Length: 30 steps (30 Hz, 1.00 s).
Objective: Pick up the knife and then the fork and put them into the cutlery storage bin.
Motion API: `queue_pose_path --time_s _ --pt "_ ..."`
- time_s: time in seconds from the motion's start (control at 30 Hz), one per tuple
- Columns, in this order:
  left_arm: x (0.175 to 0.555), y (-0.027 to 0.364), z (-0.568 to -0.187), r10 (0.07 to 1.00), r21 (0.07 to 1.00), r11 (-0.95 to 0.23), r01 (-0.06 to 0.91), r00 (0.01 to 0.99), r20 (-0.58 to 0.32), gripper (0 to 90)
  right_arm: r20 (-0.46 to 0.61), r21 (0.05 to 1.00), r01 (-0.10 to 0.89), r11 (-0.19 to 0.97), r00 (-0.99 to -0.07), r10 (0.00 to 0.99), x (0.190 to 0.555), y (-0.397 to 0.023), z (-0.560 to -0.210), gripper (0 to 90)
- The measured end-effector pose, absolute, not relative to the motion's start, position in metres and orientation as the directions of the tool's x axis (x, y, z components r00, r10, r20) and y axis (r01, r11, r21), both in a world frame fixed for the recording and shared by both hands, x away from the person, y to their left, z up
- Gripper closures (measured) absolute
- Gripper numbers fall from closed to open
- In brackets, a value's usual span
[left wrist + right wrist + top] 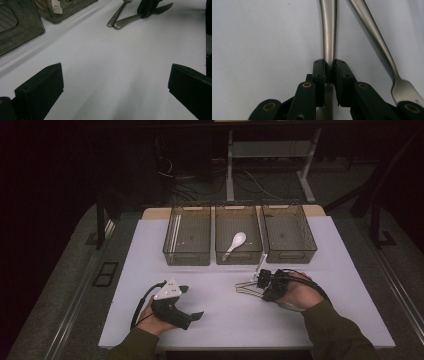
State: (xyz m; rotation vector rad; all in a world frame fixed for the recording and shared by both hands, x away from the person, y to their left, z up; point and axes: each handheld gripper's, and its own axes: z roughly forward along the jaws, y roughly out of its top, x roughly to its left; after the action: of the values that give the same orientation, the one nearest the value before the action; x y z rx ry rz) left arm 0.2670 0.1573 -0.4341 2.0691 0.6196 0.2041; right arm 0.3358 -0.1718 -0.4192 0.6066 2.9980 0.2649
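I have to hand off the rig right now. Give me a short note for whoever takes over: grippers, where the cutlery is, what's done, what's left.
Right gripper: jaws pinched on the knife at its handle; knife lies on the table.
Left gripper: open, holding nothing, resting near the table's front left.
Fork: on the table beside the knife, handles meeting, not gripped.
Done: white spoon lies in the middle bin.
Left: knife not yet lifted; fork untouched. Left bin and right bin look empty, likely one for each.
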Motion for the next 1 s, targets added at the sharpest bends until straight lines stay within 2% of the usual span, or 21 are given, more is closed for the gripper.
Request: queue_pose_path --time_s 0.23,0.67,1.0 --pt "0.268 0.159 -0.435 0.503 0.833 -0.427 0.353 0.858 -0.105 0.0 -0.005 0.227 0.424 0.877 -0.9 0.437 0.338 -0.179 -0.416 79.4" --pt "0.268 0.16 -0.433 0.499 0.842 -0.413 0.347 0.859 -0.11 0.0 0.079 0.454 0.501 0.736 -0.846 0.527 0.347 -0.22 -0.386 79.4" --pt "0.268 0.163 -0.432 0.502 0.853 -0.401 0.333 0.859 -0.1 0.0 0.133 0.611 0.548 0.571 -0.782 0.609 0.355 -0.257 -0.361 79.3"
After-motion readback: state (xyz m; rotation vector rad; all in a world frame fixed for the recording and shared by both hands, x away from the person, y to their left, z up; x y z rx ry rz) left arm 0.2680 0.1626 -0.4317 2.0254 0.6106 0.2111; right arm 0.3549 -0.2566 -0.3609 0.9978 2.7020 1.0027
